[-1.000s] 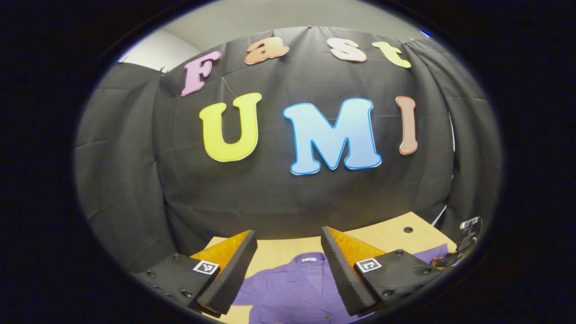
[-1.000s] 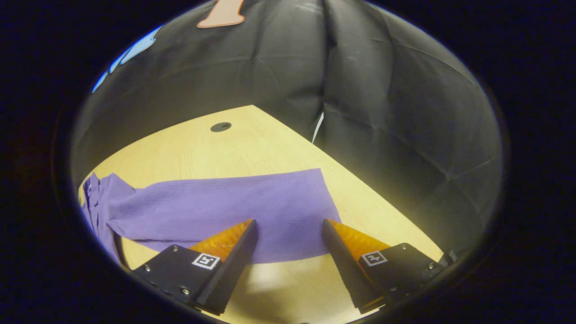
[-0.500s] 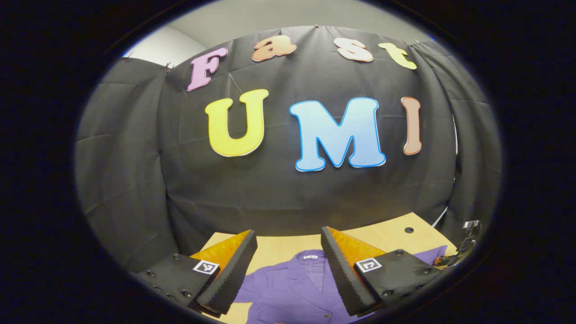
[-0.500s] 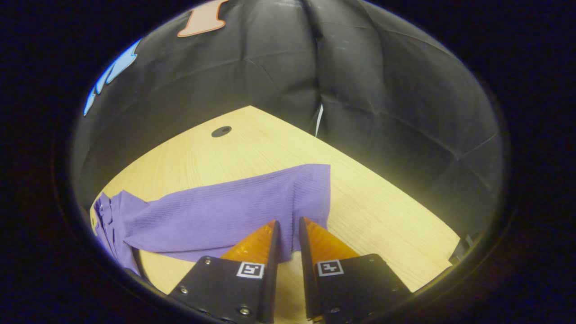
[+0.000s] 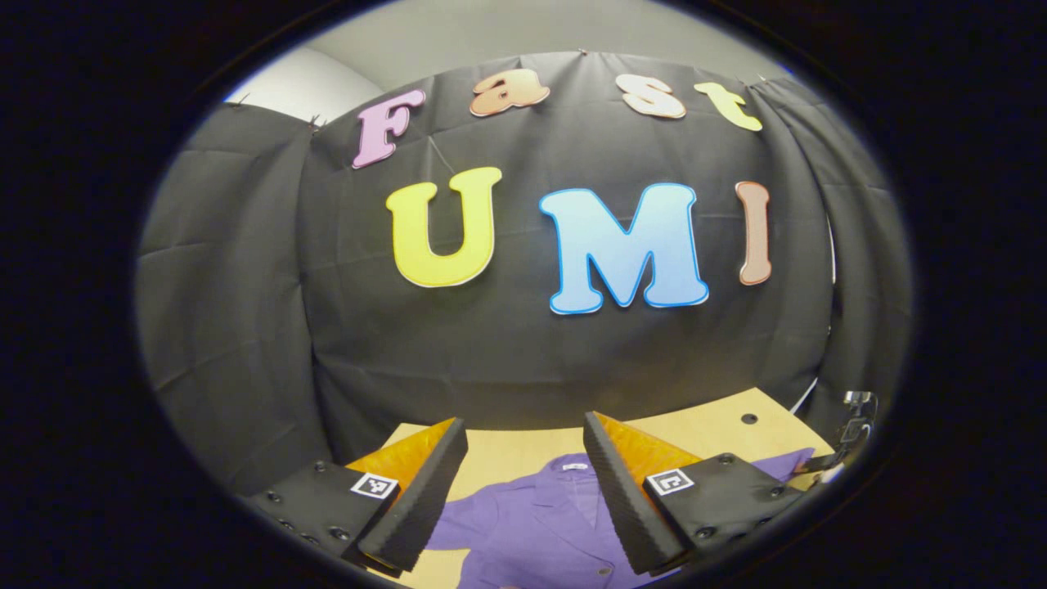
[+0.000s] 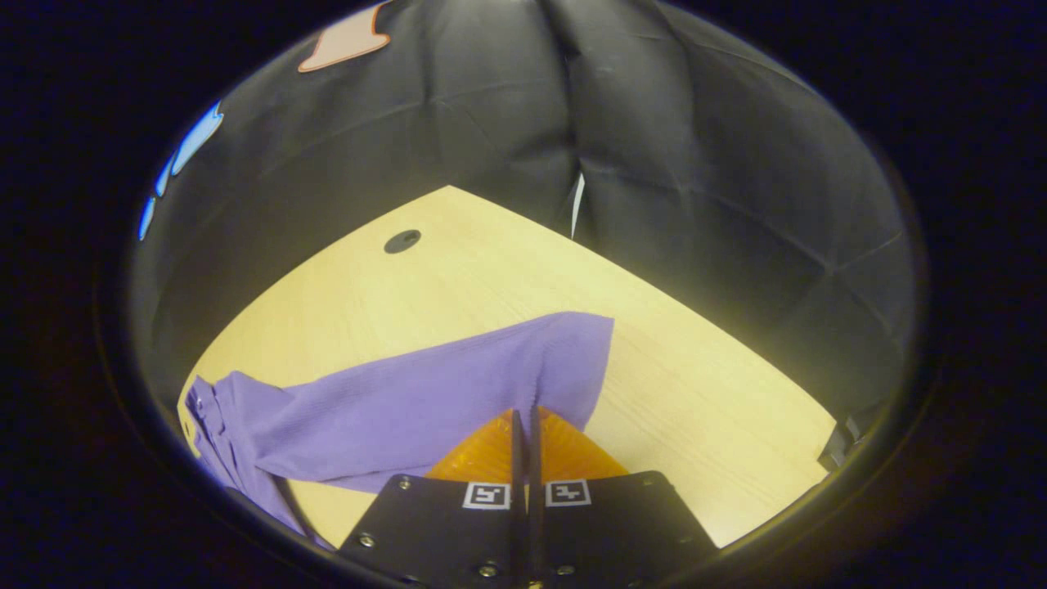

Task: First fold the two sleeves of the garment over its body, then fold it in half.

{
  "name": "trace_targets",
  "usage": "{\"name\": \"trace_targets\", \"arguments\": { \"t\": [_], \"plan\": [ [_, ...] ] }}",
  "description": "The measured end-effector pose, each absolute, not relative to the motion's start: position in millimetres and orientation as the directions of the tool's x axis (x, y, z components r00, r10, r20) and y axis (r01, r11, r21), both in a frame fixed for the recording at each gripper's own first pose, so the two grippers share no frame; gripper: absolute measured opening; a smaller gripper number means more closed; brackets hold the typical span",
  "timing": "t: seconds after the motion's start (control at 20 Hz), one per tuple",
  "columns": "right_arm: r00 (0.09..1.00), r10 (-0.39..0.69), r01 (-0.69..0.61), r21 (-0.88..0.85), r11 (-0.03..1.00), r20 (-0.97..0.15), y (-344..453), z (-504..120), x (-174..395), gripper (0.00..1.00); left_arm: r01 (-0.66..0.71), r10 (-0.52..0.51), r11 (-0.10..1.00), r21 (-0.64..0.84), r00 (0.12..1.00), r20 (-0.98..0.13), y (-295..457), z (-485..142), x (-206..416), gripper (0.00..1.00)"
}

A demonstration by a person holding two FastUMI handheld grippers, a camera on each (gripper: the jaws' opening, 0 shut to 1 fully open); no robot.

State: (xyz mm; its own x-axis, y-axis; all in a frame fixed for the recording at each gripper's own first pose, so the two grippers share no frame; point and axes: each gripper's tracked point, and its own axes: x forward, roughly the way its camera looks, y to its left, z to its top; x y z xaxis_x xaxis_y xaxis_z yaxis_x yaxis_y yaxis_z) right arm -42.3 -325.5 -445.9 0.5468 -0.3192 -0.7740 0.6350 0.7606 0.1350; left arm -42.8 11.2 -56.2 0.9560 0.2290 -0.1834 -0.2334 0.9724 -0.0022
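A purple buttoned garment (image 5: 540, 523) lies on the light wooden table (image 5: 507, 454), collar toward the far wall. My left gripper (image 5: 523, 446) hangs open above its collar area, nothing between the fingers. In the right gripper view one purple sleeve (image 6: 425, 393) stretches across the table (image 6: 491, 278), its cuff end at the right. My right gripper (image 6: 523, 421) is shut on the near edge of that sleeve close to the cuff. The right gripper's body (image 5: 851, 417) shows far off at the right edge of the left gripper view.
A small dark round hole (image 6: 402, 240) sits in the tabletop beyond the sleeve. The black cloth wall (image 6: 654, 164) closes the table's far sides, with a white strip (image 6: 577, 204) in its corner seam. Bare wood lies right of the cuff.
My right gripper went from wide open to shut on the sleeve's edge, and the sleeve now slants upward at the cuff. The left gripper barely shifted and stayed open.
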Motion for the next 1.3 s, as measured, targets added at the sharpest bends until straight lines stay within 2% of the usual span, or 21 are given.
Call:
{"name": "trace_targets", "arguments": {
  "t": [0.45,0.5,0.55,0.95,1.3],
  "plan": [
    [0.731,-0.151,0.415,0.258,0.872,-0.666,-195.7,-370.1,41.4,0.01,-0.275,0.266,0.961,-0.026,0.947,-0.181,52.0,-63.1,-77.5,0.93],
    [0.743,-0.127,0.384,0.263,0.885,-0.657,-179.3,-363.1,46.3,0.05,-0.285,0.276,0.958,-0.027,0.944,-0.181,60.0,-63.7,-82.8,0.94],
    [0.753,-0.099,0.352,0.271,0.896,-0.65,-162.0,-353.5,50.3,0.02,-0.295,0.286,0.955,-0.028,0.941,-0.181,68.4,-65.1,-89.4,0.94],
    [0.781,0.112,0.144,0.352,0.925,-0.615,14.8,-322.4,80.7,0.02,-0.407,0.392,0.913,-0.032,0.895,-0.213,156.7,-91.8,-148.7,0.94],
    [0.75,0.268,-0.025,0.379,0.925,-0.604,160.1,-315.1,89.1,0.01,-0.49,0.472,0.872,-0.02,0.849,-0.237,241.6,-115.2,-185.3,0.94]
  ]
}}
